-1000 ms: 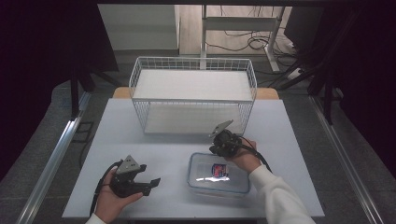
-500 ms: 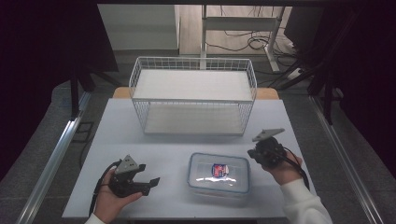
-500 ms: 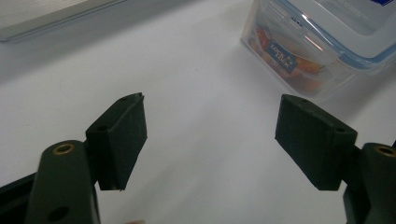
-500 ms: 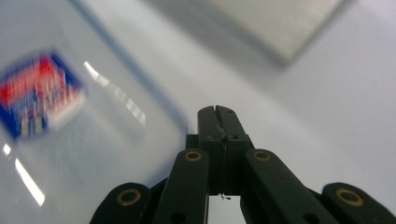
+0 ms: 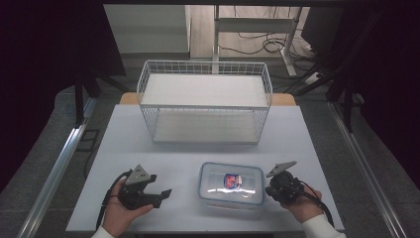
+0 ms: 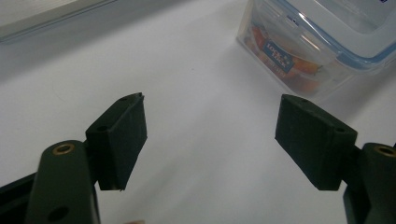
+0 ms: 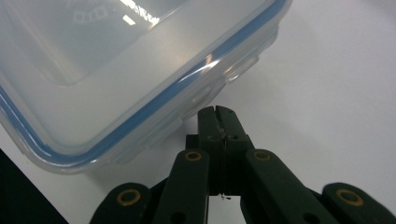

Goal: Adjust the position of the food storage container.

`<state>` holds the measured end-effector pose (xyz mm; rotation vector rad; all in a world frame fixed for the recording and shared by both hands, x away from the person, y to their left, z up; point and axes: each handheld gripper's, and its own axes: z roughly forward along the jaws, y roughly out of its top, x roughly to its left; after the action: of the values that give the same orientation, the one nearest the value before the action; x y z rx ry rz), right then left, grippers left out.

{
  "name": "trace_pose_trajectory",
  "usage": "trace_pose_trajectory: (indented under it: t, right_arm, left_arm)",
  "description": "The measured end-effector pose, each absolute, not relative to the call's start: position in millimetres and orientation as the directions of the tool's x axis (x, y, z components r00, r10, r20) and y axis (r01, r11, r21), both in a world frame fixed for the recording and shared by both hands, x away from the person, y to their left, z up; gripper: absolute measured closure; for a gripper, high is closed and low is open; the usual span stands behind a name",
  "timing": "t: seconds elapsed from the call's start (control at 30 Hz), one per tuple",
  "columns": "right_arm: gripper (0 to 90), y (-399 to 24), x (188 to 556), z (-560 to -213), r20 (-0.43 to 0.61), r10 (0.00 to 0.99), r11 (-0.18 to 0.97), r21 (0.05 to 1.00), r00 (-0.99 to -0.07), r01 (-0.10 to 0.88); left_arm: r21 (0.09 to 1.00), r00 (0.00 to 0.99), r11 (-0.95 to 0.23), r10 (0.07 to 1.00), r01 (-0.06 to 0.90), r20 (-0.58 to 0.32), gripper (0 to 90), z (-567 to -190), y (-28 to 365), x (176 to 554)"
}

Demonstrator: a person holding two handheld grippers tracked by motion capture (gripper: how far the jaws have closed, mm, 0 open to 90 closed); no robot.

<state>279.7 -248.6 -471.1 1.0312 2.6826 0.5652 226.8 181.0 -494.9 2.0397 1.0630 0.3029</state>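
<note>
We saw the box (image 5: 231, 184) lying on the table (image 5: 198, 148) between our two grippers. The right gripper (image 7: 219, 116) sat just beside its right edge, jaws pressed together on nothing. The left gripper (image 6: 210, 135) rested well apart to its left, jaws spread and empty.

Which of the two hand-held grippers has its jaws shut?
The right hand-held gripper, beside the clear container; its jaws are pressed together, while the left hand-held gripper stands open.
</note>
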Motion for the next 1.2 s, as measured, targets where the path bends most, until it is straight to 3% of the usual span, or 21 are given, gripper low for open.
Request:
trace_pose_trajectory:
  t: [0.1, 0.7, 1.0, 1.2]
  right_arm:
    - [88.9, -245, 283, -469, -0.019, 0.68, 0.662, 0.444, -0.733, 0.603]
    - [88.9, -164, 313, -473, -0.035, 0.57, 0.746, 0.44, -0.821, 0.5]
    - [88.8, -169, 312, -470, -0.04, 0.572, 0.736, 0.467, -0.82, 0.49]
    - [88.7, -192, 307, -459, -0.017, 0.619, 0.644, 0.584, -0.785, 0.495]
  left_arm:
    - [0.746, 0.615, -0.324, 0.775, 0.583, -0.144, 24.8, -495, 183, 228]
    - [0.769, 0.548, -0.247, 0.822, 0.59, -0.156, 24.9, -489, 207, 231]
    - [0.769, 0.545, -0.246, 0.824, 0.59, -0.154, 24.9, -491, 206, 230]
    - [0.769, 0.537, -0.239, 0.829, 0.593, -0.157, 24.9, -491, 210, 231]
